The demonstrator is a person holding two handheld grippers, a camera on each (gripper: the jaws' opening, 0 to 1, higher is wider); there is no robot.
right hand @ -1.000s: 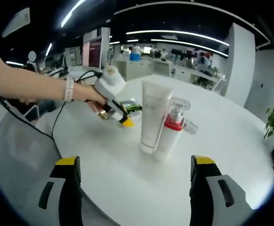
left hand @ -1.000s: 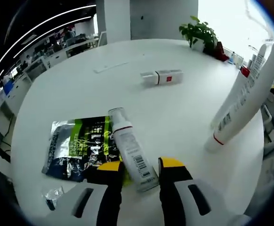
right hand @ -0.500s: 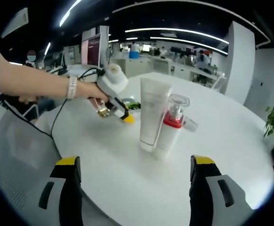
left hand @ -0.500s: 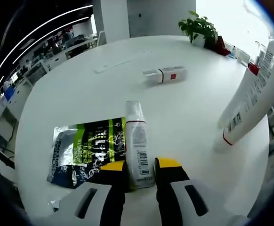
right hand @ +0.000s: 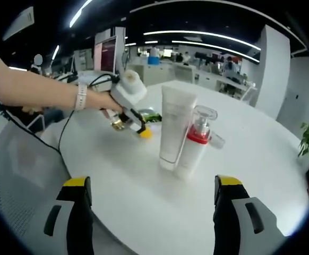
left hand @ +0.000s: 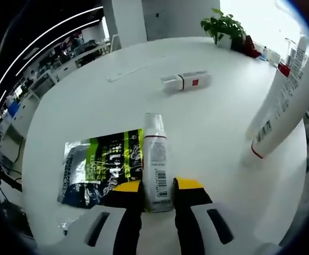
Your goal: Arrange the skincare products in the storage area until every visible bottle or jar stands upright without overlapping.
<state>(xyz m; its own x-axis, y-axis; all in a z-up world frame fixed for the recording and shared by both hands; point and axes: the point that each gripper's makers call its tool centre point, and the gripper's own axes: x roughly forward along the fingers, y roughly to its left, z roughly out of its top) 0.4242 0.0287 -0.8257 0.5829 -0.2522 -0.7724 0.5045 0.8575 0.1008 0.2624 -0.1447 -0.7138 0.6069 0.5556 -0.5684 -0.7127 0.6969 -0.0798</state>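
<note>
A white bottle (left hand: 155,156) with a thin red band and a barcode lies flat on the white table (left hand: 91,101). My left gripper (left hand: 157,186) is shut on its near end, with a yellow-tipped jaw on each side. A white tube (right hand: 177,125) and a clear-capped pump bottle (right hand: 195,139) with a red collar stand upright side by side. The same tube (left hand: 284,101) rises at the right of the left gripper view. My right gripper (right hand: 153,183) is open wide, well short of the standing pair. The left gripper (right hand: 138,130), held by a hand, appears to their left.
A green, black and silver sachet (left hand: 104,164) lies flat just left of the held bottle. A white box with a red band (left hand: 185,82) lies further across the table. A potted plant (left hand: 223,24) stands at the far edge. Office desks surround the round table.
My left jaws have closed in on the lying bottle's end, and the bottle has swung from slanted to straight between them. The right gripper has stayed open and still.
</note>
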